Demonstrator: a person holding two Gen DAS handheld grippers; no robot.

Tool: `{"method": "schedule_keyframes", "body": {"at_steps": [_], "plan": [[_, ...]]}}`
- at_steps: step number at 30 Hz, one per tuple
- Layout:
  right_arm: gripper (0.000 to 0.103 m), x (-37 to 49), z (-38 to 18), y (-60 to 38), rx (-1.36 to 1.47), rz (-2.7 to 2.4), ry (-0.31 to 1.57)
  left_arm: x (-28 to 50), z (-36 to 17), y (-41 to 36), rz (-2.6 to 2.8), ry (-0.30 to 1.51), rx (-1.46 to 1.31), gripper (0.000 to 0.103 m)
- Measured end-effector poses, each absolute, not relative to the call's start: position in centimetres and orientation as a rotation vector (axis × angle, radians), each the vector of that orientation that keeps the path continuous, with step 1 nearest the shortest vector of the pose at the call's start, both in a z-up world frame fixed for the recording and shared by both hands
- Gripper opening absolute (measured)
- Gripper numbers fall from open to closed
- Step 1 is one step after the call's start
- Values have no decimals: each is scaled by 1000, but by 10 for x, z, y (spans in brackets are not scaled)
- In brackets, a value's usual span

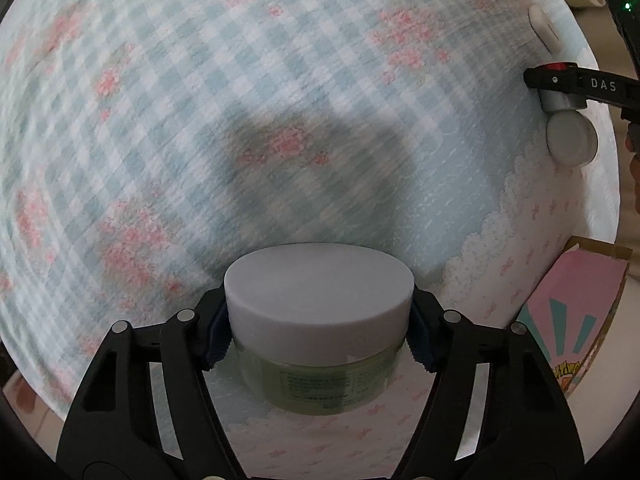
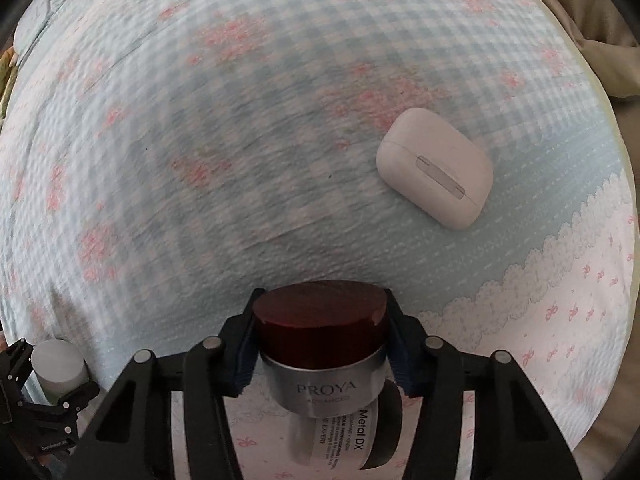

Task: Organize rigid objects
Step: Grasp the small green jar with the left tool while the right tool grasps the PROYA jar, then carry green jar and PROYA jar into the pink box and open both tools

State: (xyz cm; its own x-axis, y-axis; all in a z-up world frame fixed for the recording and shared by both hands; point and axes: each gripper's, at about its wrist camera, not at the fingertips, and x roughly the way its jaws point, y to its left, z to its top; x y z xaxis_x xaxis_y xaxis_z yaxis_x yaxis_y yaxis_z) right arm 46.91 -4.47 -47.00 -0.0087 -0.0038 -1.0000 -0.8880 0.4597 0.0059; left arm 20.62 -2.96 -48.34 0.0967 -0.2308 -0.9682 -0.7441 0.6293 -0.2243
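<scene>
Here, each gripper has its pads on a jar on the bedspread.

The left gripper [image 1: 318, 338] has closed onto a green jar [image 1: 318, 376] with a pale lid, blue pads pressing both sides just under the lid. The right gripper [image 2: 320, 354] has closed onto a silver jar [image 2: 326, 384] with a dark red lid, pads tight against it. Under that jar lies a black-and-white tube [image 2: 360, 436], label up. Beyond it, well apart, one white earbud case [image 2: 434, 168] lies flat. In the left view a small white jar [image 1: 572, 142] sits just beside the right gripper's jar. The checked bedspread [image 1: 200, 120] carries them all. At its edge shows a pink box [image 1: 576, 320]. Three jars, one tube, one case.
</scene>
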Motion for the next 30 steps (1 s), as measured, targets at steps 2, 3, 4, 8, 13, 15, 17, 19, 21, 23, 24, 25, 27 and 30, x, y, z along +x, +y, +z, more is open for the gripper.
{"method": "schedule_keyframes", "body": {"at_steps": [2, 3, 4, 8, 13, 15, 17, 19, 21, 23, 24, 25, 27, 30], "plan": [[50, 470, -469, -43, -849, 842, 1401, 201, -481, -25, 455, 1456, -878, 68], [50, 467, -467, -43, -843, 836, 1396, 200, -479, -24, 452, 1448, -886, 67], [50, 463, -464, -42, -832, 835, 1391, 194, -476, -20, 448, 1444, -889, 67], [50, 450, -446, -41, -795, 845, 1380, 181, -468, -9, 444, 1422, -909, 67], [50, 435, -418, -31, -745, 855, 1373, 163, -452, 7, 440, 1383, -926, 67], [50, 429, -404, -28, -714, 857, 1371, 159, -441, 14, 435, 1364, -923, 67], [50, 421, -387, -27, -680, 858, 1368, 155, -424, 19, 423, 1342, -913, 67], [50, 413, -369, -28, -646, 857, 1364, 152, -404, 22, 406, 1315, -895, 67], [50, 404, -345, -34, -601, 853, 1358, 149, -382, 28, 387, 1290, -872, 67], [50, 395, -320, -46, -558, 845, 1344, 146, -356, 29, 364, 1259, -844, 67], [50, 392, -311, -58, -540, 841, 1338, 145, -344, 30, 348, 1243, -831, 67], [50, 386, -301, -69, -522, 836, 1331, 145, -328, 29, 328, 1227, -812, 67], [50, 381, -280, -88, -480, 823, 1318, 147, -301, 20, 295, 1201, -776, 67], [50, 368, -250, -118, -410, 797, 1296, 162, -257, -4, 227, 1161, -706, 67]]}}
